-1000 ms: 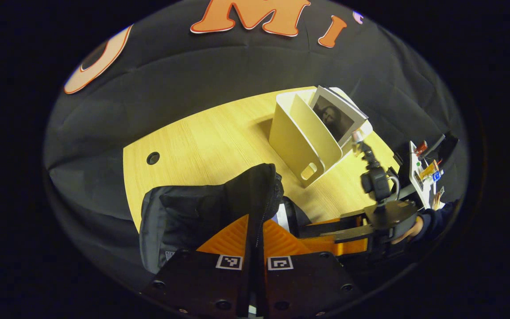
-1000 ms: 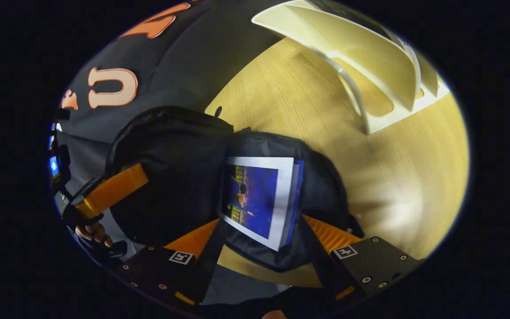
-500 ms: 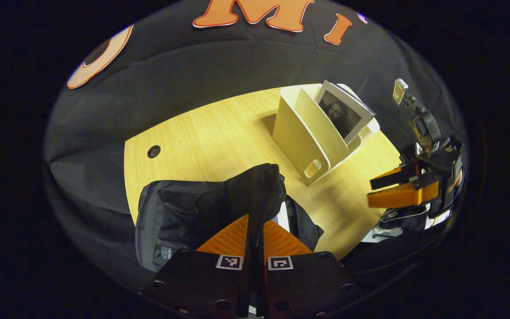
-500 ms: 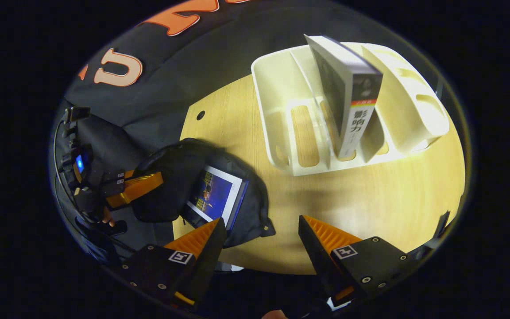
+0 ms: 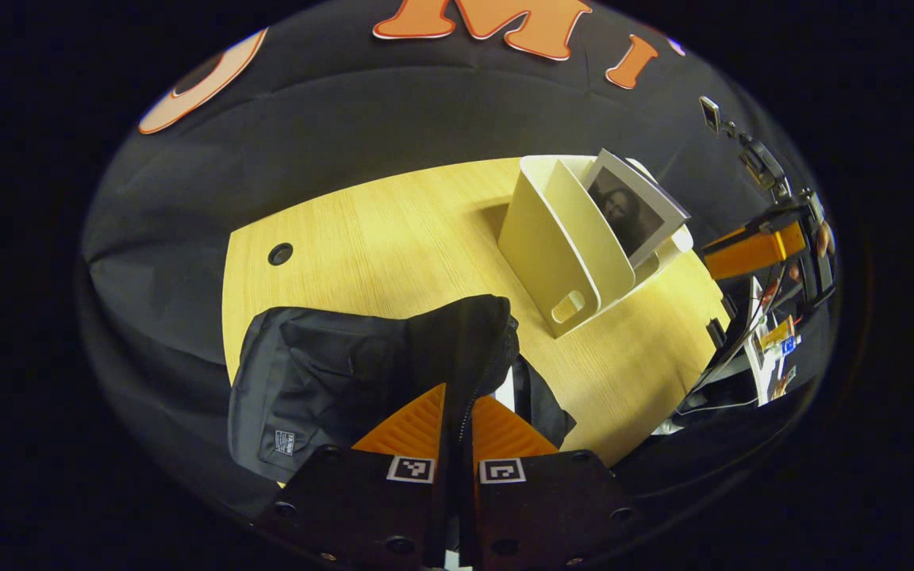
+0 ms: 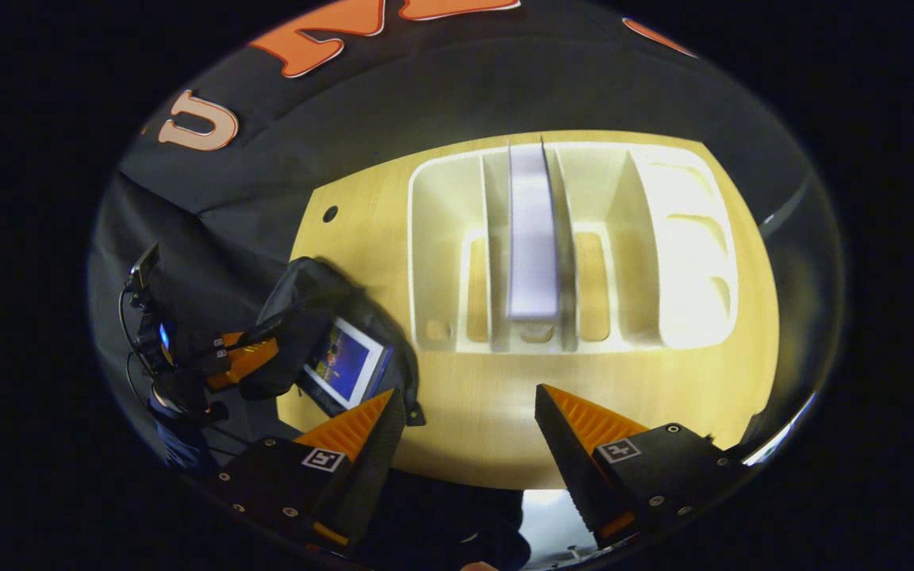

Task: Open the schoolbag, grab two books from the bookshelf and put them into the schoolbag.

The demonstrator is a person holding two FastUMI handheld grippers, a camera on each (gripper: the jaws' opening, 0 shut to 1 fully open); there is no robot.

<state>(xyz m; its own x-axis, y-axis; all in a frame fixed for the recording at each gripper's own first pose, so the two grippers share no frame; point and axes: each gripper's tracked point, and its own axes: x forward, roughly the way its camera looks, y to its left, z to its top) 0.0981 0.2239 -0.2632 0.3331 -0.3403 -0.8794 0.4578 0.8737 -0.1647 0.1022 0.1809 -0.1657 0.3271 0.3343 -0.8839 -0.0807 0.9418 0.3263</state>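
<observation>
left gripper view: the left tongs (image 5: 457,412) are closed tight on the zippered edge of the schoolbag (image 5: 330,381), holding its flap up off the worktop (image 5: 393,238) so the mouth is open. a pale sliver of a book shows inside the opening just to the right of the tongs. farther off, right of centre, the white bookshelf (image 5: 560,254) stands on the worktop with one book (image 5: 635,210) leaning in a slot, its picture cover facing this way. the right tongs (image 5: 750,252) hang at the far right, just past the shelf, with a hand behind them.

right gripper view: the right tongs (image 6: 465,420) are spread wide and hold nothing, poised above the near edge of the worktop (image 6: 473,412) and looking down on the bookshelf (image 6: 441,254). the remaining book (image 6: 532,230) stands on edge in the second slot from the left, page edges up. at the near left the schoolbag (image 6: 298,293) lies open with a blue-covered book (image 6: 344,369) lying in it, the left tongs (image 6: 247,357) gripping its flap.

as i judge it, the bag is opened and the first book is in; what is left is to grasp the book on the shelf, carry it over and put it in beside the blue one.
</observation>
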